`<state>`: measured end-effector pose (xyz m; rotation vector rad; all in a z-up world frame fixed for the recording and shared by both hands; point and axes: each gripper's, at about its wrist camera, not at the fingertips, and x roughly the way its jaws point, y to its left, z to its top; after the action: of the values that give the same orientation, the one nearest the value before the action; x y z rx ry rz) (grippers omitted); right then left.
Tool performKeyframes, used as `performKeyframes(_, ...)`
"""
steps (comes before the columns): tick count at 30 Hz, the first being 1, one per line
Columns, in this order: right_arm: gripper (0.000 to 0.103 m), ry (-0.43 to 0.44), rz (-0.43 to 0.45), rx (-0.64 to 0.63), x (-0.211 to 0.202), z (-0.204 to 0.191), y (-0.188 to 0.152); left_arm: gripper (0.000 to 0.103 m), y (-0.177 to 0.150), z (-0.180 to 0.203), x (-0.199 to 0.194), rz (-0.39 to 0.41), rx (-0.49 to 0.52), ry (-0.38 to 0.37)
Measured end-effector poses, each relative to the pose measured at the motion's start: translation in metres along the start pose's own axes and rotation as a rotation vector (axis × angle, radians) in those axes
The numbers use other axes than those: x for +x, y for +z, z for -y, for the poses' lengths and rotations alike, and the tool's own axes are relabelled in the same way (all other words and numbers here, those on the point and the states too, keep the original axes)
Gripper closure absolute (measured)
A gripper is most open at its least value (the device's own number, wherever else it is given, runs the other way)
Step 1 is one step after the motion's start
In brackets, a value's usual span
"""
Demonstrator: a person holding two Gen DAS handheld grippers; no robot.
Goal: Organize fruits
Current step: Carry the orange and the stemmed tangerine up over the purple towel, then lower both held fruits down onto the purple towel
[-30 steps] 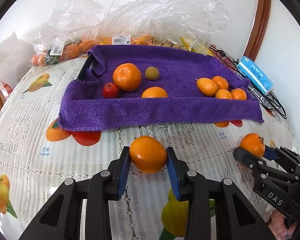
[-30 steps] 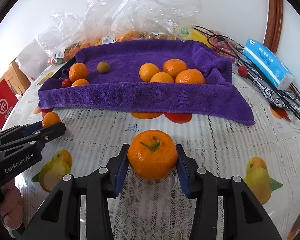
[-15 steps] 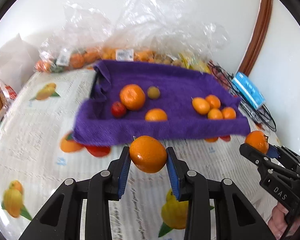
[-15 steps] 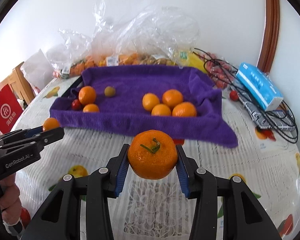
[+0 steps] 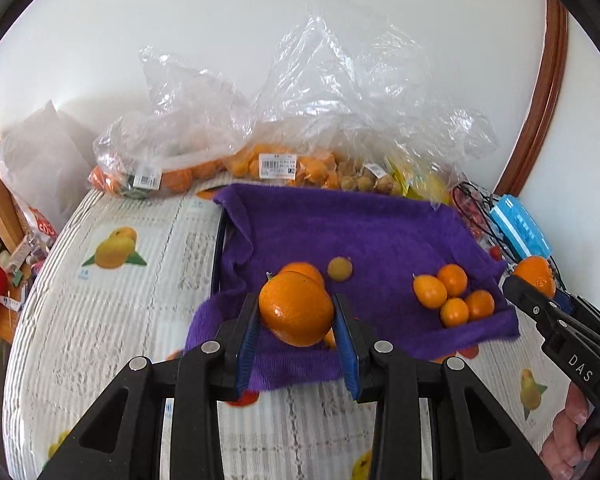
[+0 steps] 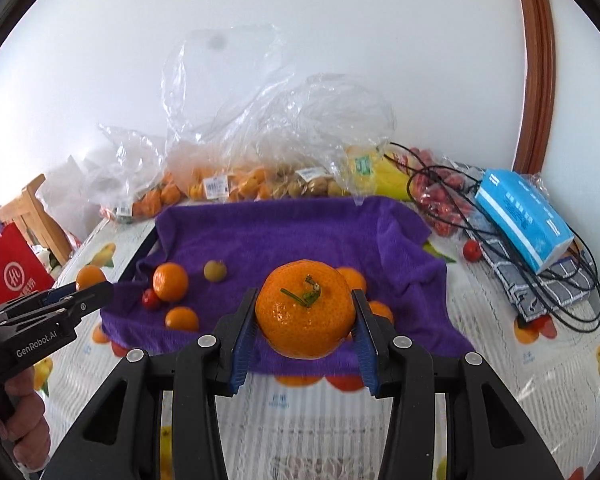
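Claws left (image 5: 296, 318) and right (image 6: 305, 316) each grip a glossy orange mandarin.

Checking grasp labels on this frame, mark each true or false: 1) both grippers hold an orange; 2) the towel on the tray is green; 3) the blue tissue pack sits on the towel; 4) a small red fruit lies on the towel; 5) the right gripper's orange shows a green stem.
1) True: the left gripper is shut on an orange, the right gripper on a stemmed orange.
2) False: the towel is purple.
3) False: the tissue pack lies off the towel, to its right, on a checked cloth among black cables.
4) True: small red fruit beside a loose orange.
5) True.
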<state>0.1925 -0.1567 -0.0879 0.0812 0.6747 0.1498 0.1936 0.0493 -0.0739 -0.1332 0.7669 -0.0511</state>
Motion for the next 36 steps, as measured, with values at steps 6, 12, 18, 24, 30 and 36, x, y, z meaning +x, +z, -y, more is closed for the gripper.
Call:
performKeyframes(6,0.059,0.003,0.026,-0.009,0.015,-0.006,0.023,0.069,0.018,0.0,0.012,0.017,-0.009,0.014)
performKeyframes(12,0.059,0.025,0.042,-0.013,0.03,-0.009,0.038,0.069,0.03,-0.005,0.025,0.019,-0.017,0.022)
performKeyframes(18,0.059,0.059,0.036,0.014,0.043,0.001,0.03,0.069,0.026,-0.011,0.042,0.017,-0.031,0.022)
performKeyframes(24,0.059,0.052,-0.005,0.041,0.06,0.012,0.022,0.069,0.019,-0.014,0.05,0.001,-0.028,0.022)
performKeyframes(30,0.059,0.038,0.005,0.029,0.06,0.01,0.021,0.069,0.015,-0.017,0.057,-0.013,-0.047,0.013)
performKeyframes(36,0.059,0.029,-0.002,-0.003,0.067,0.008,0.016,0.069,0.014,-0.022,0.059,-0.031,-0.074,-0.006)
